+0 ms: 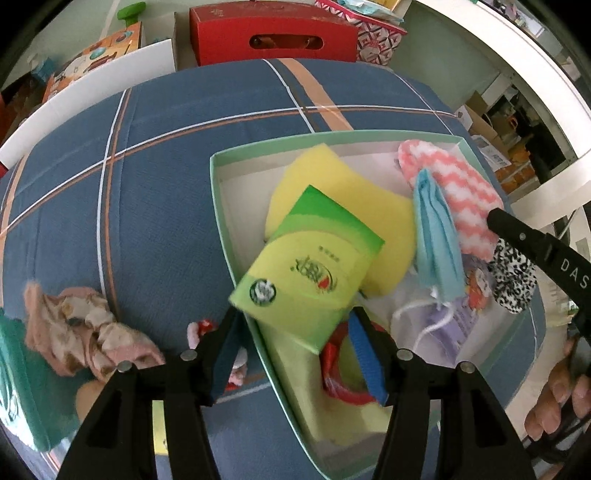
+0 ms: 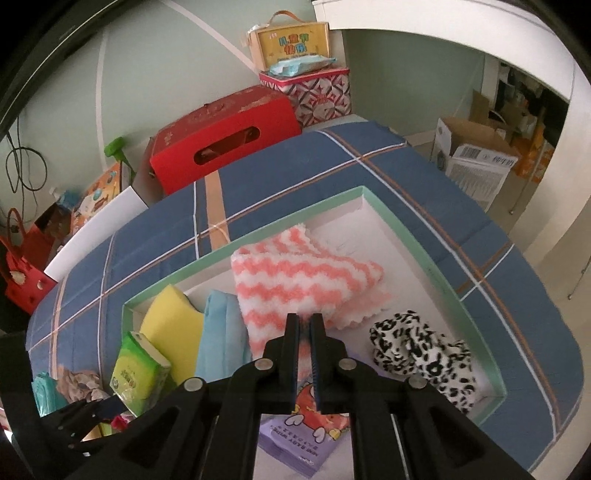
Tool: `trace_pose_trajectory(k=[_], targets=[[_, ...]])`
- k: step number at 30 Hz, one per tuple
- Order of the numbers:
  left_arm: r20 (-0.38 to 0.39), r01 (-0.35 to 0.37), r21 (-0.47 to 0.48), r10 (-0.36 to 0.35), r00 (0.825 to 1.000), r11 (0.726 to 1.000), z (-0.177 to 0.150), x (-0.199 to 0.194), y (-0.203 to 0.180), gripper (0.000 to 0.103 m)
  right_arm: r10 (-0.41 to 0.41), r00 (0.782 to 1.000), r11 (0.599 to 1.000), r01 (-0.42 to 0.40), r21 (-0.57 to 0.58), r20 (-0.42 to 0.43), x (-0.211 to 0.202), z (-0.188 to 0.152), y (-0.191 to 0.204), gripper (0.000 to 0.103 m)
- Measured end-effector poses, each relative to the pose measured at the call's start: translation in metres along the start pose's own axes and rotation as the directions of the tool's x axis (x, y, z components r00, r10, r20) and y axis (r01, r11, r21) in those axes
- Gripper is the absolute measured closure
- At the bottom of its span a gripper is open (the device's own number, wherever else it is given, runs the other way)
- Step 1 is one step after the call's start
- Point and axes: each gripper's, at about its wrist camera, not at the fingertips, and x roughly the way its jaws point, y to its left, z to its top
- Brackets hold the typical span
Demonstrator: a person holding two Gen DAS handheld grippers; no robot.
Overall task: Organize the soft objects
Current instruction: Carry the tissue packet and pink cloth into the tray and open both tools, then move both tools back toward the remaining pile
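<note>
The left gripper (image 1: 291, 328) holds its jaws around the near end of the green tissue pack (image 1: 306, 266), which sits low centre of the left wrist view, tilted over the rim of the mint-edged box (image 1: 216, 206); the blue pads flank it, but whether they press or have let go I cannot tell. The pack's long axis runs from the jaws toward the upper right, onto the yellow sponge (image 1: 351, 184); this hand is plainly the nearer one. The right gripper (image 2: 304, 321) is nearly clenched, with a tuft of the pink zigzag cloth (image 2: 306, 280) seemingly between its tips. A floral scrunchie (image 1: 85, 332) lies outside on the blue plaid bedspread (image 1: 155, 177); a red carton (image 1: 273, 33) stands beyond.
</note>
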Motion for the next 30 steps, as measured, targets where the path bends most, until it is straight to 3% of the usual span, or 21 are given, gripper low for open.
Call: trace_pose_trajectory(k=[1, 3, 5, 8, 12, 14, 18, 20, 25, 30], targets=[[0.004, 0.002, 0.002, -0.002, 1.000, 1.000, -0.002, -0.005, -0.001, 0.039, -0.004, 1.000, 1.000, 0.004, 0.000, 0.003, -0.002, 0.000, 0.000, 0.091], [0.010, 0.008, 0.008, -0.008, 1.000, 1.000, -0.003, -0.012, -0.004, 0.038, -0.009, 1.000, 1.000, 0.009, -0.003, 0.014, -0.008, 0.001, 0.000, 0.073], [0.016, 0.014, 0.010, -0.014, 1.000, 1.000, -0.004, -0.019, -0.006, 0.038, -0.019, 0.999, 1.000, 0.019, -0.012, 0.027, -0.014, 0.001, 0.001, 0.065], [0.034, 0.019, 0.004, -0.019, 0.999, 1.000, -0.007, -0.033, -0.006, 0.038, -0.023, 0.999, 0.999, 0.024, -0.027, 0.034, -0.019, 0.002, 0.004, 0.065], [0.052, 0.039, -0.006, -0.039, 0.998, 0.999, -0.012, -0.049, -0.004, 0.031, -0.027, 0.999, 0.999, 0.028, -0.047, 0.030, -0.019, 0.000, 0.008, 0.045], [0.062, 0.036, -0.012, -0.036, 0.997, 0.999, -0.013, -0.053, -0.002, 0.020, -0.024, 0.999, 0.998, 0.025, -0.058, 0.022, -0.017, 0.000, 0.011, 0.044], [0.090, 0.019, -0.037, -0.015, 0.996, 0.999, -0.015, -0.062, 0.005, 0.018, -0.026, 1.000, 0.997, 0.026, -0.078, 0.003, -0.011, -0.003, 0.015, 0.033], [0.111, 0.012, -0.065, -0.005, 0.994, 0.998, -0.015, -0.065, 0.011, 0.012, -0.031, 1.000, 0.996, 0.031, -0.082, 0.000, -0.010, -0.003, 0.015, 0.030], [0.155, -0.017, -0.137, 0.039, 0.987, 0.990, -0.011, -0.071, 0.032, 0.012, -0.034, 0.999, 0.996, 0.033, -0.083, -0.010, -0.008, -0.004, 0.015, 0.024], [0.190, -0.069, -0.196, 0.107, 0.976, 0.978, -0.011, -0.079, 0.051, 0.011, -0.037, 0.999, 0.994, 0.036, -0.106, -0.013, -0.008, -0.006, 0.020, 0.008]])
